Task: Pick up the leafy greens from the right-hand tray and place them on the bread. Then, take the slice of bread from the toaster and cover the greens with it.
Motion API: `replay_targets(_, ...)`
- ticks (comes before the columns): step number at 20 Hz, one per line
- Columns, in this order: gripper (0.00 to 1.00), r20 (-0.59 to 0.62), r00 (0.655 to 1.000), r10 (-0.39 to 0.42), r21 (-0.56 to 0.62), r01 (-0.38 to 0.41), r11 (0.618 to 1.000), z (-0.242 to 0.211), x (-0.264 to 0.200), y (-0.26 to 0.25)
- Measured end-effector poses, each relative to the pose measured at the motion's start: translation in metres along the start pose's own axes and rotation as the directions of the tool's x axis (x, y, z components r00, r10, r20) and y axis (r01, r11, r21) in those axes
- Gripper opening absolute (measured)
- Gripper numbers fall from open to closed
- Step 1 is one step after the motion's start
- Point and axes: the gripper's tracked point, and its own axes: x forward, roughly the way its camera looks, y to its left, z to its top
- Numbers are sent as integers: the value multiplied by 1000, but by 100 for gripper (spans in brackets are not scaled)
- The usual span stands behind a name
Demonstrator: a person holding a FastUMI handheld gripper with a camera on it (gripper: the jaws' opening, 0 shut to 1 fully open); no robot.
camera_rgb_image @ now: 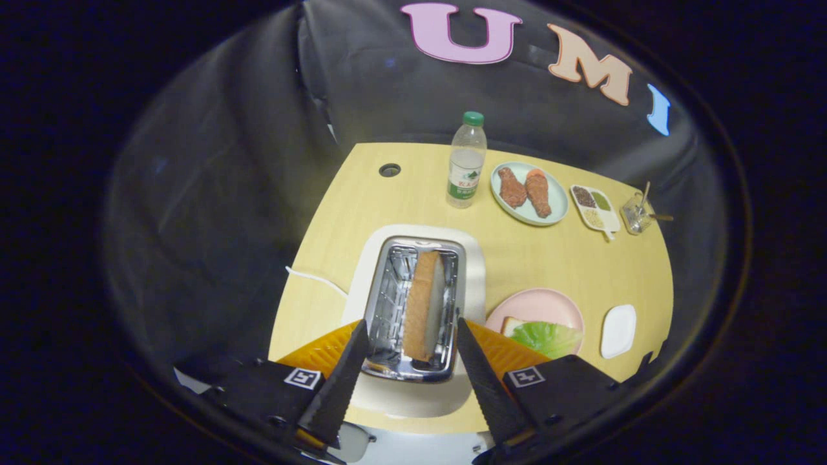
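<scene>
Tongs (412,328) found spread wide over toaster (417,303), gripping nothing, fingers (342,374) flanking slice of bread (424,303) standing upright in slot. Leafy greens (549,337) noted already lying on bread (513,325) on pink plate (539,307), right of toaster. Small white tray (618,330) just beyond plate. Water bottle (466,161) farther back on bench (362,206).

Gripper (412,326), two tapered serrated fingers (336,381), spread apart, black mounts, square fiducial tag (303,378) on each, orange ribbed panels (321,352) behind.
</scene>
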Motion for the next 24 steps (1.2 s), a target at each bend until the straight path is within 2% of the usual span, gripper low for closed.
replay_targets(4,52,-29,1000,-5,16,5,1000,4,11,-2)
replay_targets(7,31,-70,997,-35,20,37,999,3,17,-15)
replay_targets(9,18,-79,997,-23,53,27,998,6,14,-17)
replay_targets(11,12,-72,997,-9,73,15,997,5,12,-21)
replay_targets(16,12,-65,997,52,96,-46,994,12,-3,-21)
replay_targets(24,12,2,989,148,148,-146,978,34,-60,-35)
